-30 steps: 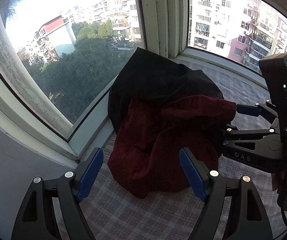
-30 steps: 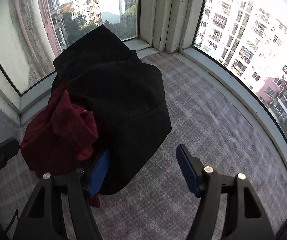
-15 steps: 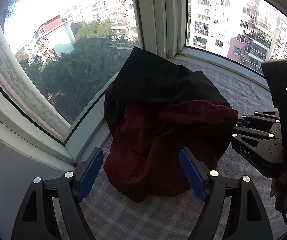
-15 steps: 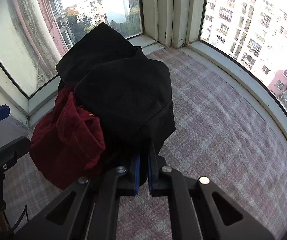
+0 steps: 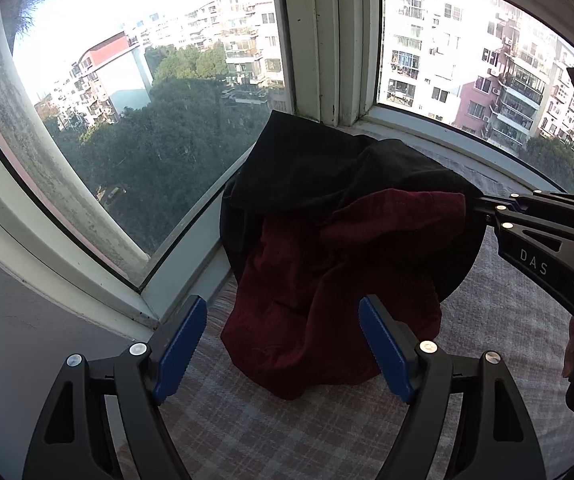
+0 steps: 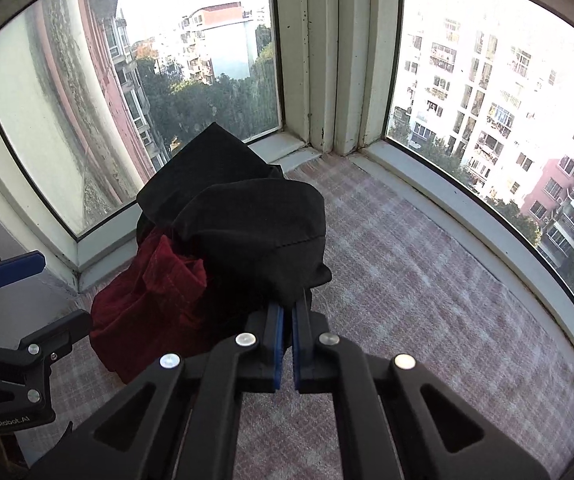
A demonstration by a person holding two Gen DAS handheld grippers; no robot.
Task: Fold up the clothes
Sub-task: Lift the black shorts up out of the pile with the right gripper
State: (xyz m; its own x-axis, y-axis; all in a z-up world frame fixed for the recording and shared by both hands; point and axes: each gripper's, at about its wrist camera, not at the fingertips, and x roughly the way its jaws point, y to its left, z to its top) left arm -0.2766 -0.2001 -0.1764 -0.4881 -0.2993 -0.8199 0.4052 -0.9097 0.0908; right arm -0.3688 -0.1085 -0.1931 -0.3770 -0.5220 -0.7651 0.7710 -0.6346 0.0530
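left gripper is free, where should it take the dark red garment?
Probably the loose lower hem of the dark red garment, approached from the near side with the open left gripper. That edge lies flat on the checked cloth, clear of the black garment the right gripper has pinched.

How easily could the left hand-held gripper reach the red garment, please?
Probably easily: the left hand-held gripper is open, the red garment lies uncovered just ahead of it, and nothing stands between them.
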